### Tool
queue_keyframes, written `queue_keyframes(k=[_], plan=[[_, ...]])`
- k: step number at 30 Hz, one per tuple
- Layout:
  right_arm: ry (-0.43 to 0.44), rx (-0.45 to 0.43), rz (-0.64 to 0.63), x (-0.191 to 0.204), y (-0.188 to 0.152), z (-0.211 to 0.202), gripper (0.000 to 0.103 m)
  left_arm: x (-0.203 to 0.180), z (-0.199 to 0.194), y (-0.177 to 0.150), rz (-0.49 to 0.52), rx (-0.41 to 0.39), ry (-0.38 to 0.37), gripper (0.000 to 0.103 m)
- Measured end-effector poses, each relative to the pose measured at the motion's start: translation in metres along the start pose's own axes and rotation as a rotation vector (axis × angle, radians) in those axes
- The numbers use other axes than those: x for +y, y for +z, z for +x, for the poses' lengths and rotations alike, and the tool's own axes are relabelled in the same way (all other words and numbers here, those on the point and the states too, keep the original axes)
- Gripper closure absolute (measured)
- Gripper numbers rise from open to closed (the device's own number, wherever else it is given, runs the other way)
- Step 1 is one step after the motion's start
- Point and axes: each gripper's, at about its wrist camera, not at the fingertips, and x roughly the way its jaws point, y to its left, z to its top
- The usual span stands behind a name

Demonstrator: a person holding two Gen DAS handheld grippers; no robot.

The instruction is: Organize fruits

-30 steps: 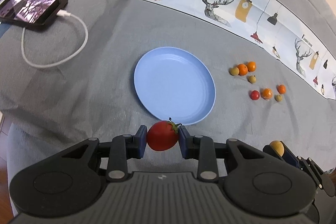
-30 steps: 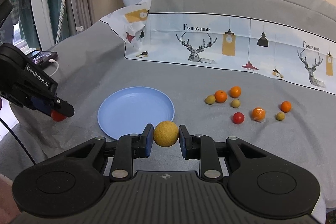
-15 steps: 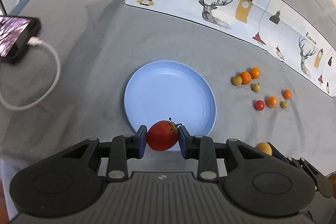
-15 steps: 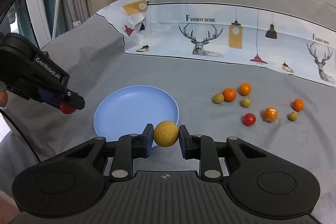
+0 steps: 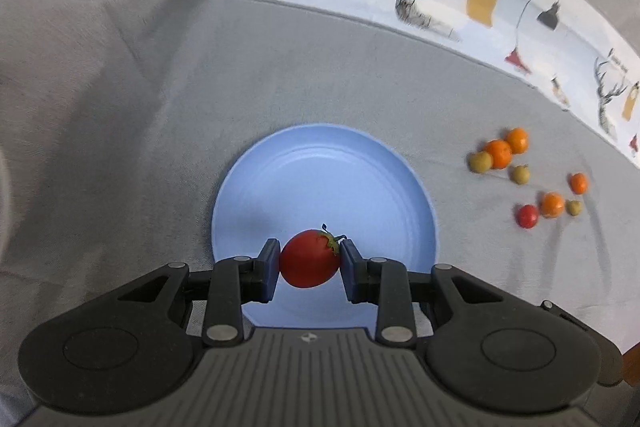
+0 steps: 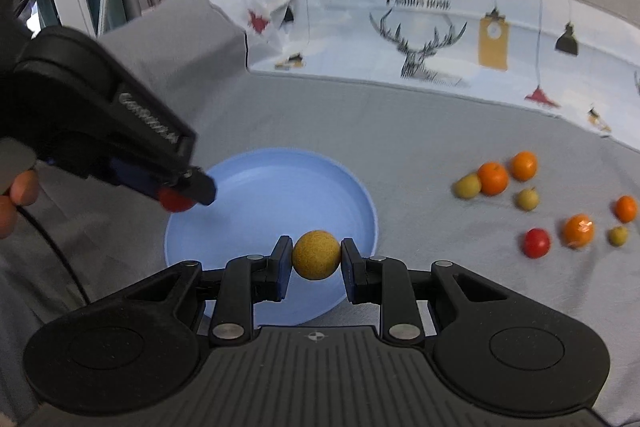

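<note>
My left gripper (image 5: 309,264), clamped on the tomato (image 5: 308,259), and right gripper (image 6: 316,259), clamped on the yellow fruit (image 6: 316,255), now hang over the plate (image 5: 360,167), closer than a second ago.

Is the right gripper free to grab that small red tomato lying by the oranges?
Probably not yet: the right gripper is shut on a yellow ball. Nothing blocks the small red tomato on the cloth.

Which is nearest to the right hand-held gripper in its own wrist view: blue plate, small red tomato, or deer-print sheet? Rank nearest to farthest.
From the right hand-held gripper:
1. Blue plate, directly beneath.
2. Small red tomato, to the right.
3. Deer-print sheet, at the back.
</note>
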Motion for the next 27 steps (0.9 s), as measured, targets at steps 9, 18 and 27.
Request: queue_keyframes(k=[9, 18, 27], plan=[[0.018, 0.065, -0.033, 0.009, 0.0, 0.031, 0.076, 0.003, 0.027, 0.006, 0.032, 0.025, 0.047, 0.065], [0.027, 0.034, -0.073, 0.004, 0.012, 0.003, 0.025, 0.005, -0.021, -0.001, 0.05, -0.082, 0.08, 0.0], [-0.014, 0.027, -0.026, 0.006, -0.03, -0.083, 0.01, 0.009, -0.079, -0.072, 0.059, -0.101, 0.078, 0.0]])
